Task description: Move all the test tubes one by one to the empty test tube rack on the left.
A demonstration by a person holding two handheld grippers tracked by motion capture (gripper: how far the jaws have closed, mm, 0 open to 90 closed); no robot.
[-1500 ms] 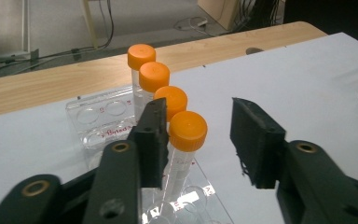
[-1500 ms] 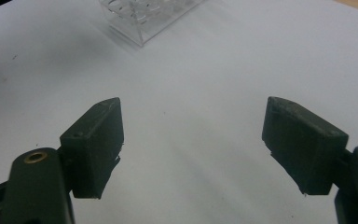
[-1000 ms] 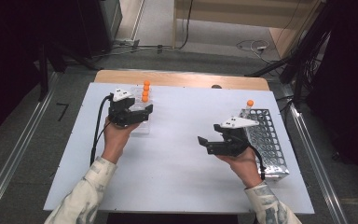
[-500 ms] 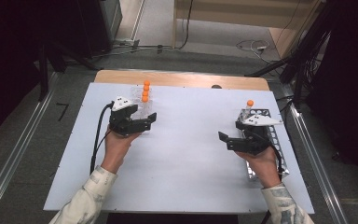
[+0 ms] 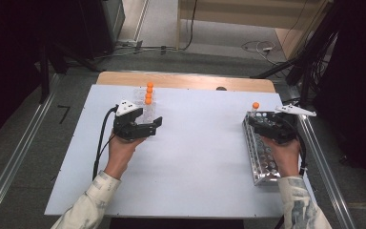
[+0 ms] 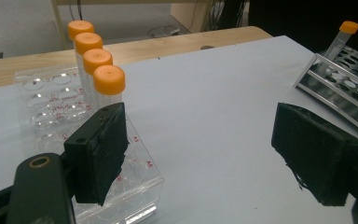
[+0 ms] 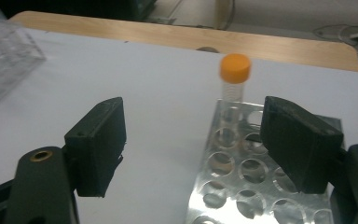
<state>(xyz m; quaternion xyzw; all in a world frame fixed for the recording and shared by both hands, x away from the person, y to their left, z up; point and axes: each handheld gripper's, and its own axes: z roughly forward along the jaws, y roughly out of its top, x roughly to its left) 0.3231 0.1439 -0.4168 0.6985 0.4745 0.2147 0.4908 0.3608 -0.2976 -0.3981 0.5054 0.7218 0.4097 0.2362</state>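
Orange caps mark five tubes in all. Four tubes [image 5: 148,93] stand in a single row in the clear rack [image 5: 145,110] near the far edge of the worktop [image 5: 195,157], left of centre; the left gripper view shows the same four [image 6: 95,65] upright in one line in that rack [image 6: 51,109]. One tube [image 5: 255,107] stands alone at the far end of the metal rack [image 5: 262,157], which lies along the right edge; in the right gripper view this tube [image 7: 234,77] sits in a far hole of the rack [image 7: 242,177].

Left tongs [image 5: 153,125], held in the left hand [image 5: 123,148], are parted and empty, just beside the near end of the clear rack; their jaws stand wide apart in the left gripper view [image 6: 214,158]. Right tongs [image 5: 259,122], held in the right hand [image 5: 281,150], hover over the far part of the metal rack, likewise parted and empty [image 7: 209,149].

Compared with half a second ago, the right tongs have moved toward the far right corner, closer to the lone tube; the left tongs have scarcely shifted. All five tubes and both racks keep their places.
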